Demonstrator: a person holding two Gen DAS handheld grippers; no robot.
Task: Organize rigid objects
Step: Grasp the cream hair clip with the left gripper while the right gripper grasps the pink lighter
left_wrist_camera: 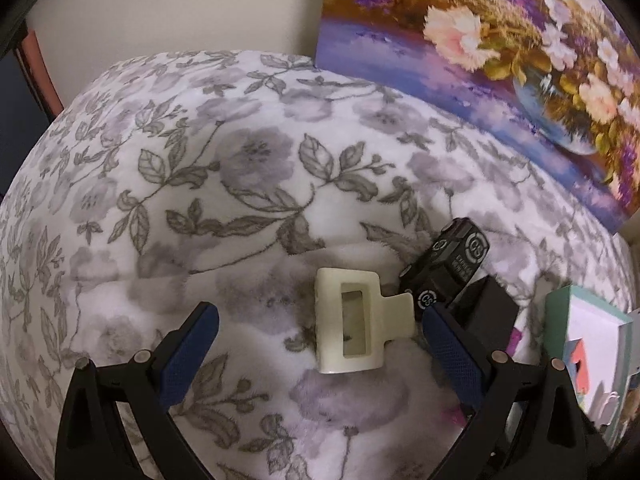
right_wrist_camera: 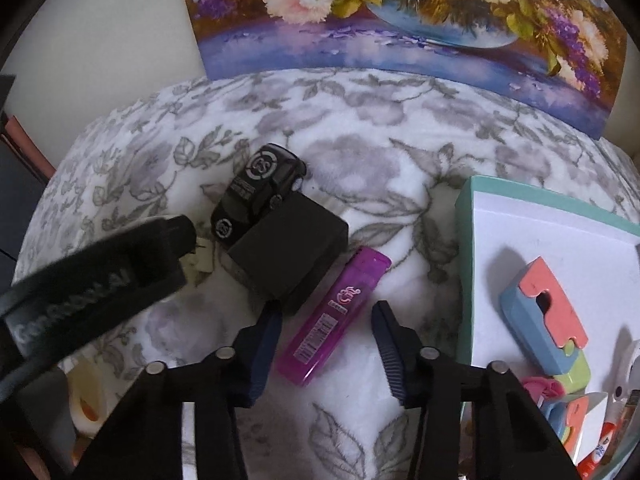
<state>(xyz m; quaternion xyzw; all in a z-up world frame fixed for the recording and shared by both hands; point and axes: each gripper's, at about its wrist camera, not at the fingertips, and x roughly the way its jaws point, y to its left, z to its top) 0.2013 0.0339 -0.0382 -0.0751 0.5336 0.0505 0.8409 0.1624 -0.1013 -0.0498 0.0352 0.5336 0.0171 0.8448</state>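
Observation:
A cream hair claw clip [left_wrist_camera: 352,322] lies on the floral blanket [left_wrist_camera: 200,184] between the fingers of my open left gripper [left_wrist_camera: 320,320]. A black toy car [left_wrist_camera: 448,270] and a black box [left_wrist_camera: 486,308] lie just right of it. In the right wrist view, a purple lighter [right_wrist_camera: 336,316] lies between the fingers of my open right gripper [right_wrist_camera: 326,322]. The black box [right_wrist_camera: 290,252] and the toy car [right_wrist_camera: 258,192] sit beyond it to the left. A teal-rimmed white tray [right_wrist_camera: 540,224] on the right holds colourful blocks [right_wrist_camera: 544,316].
A flower painting [right_wrist_camera: 400,20] leans against the wall behind the blanket. The left gripper's body [right_wrist_camera: 92,280] crosses the left of the right wrist view. A roll of tape [right_wrist_camera: 84,400] lies at the lower left. The tray [left_wrist_camera: 592,320] sits right of the left gripper.

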